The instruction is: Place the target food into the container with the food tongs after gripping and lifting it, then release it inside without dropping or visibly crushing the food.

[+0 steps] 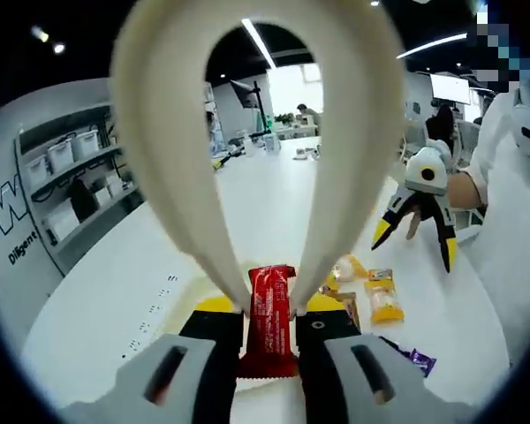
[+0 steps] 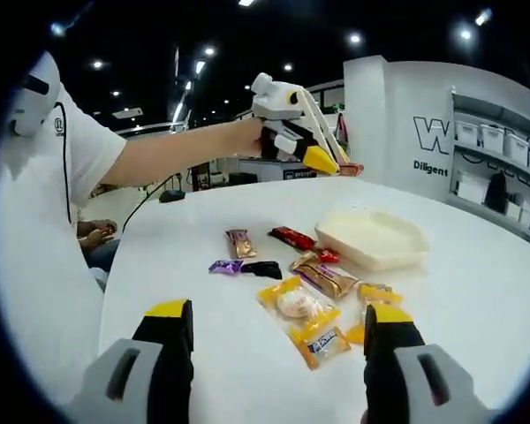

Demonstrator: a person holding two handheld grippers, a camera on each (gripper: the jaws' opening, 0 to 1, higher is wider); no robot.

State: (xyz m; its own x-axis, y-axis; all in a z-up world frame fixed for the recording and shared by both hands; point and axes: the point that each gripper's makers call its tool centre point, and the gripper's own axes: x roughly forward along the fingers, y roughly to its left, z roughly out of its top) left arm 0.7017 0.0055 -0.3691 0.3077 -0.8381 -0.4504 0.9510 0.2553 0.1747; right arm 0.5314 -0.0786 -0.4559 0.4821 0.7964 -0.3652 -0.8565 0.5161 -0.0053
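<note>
Reading "Diligent" (image 2: 433,165) on white wall (image 2: 397,115)

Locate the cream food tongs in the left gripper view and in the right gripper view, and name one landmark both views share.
Left gripper view: the food tongs arch over the centre, tips pinching a red wrapped snack low in the middle.
Right gripper view: the tongs are small at top centre, slanting down-right from the left gripper.
Shared landmark: the yellow-wrapped bun on the white table.
</note>
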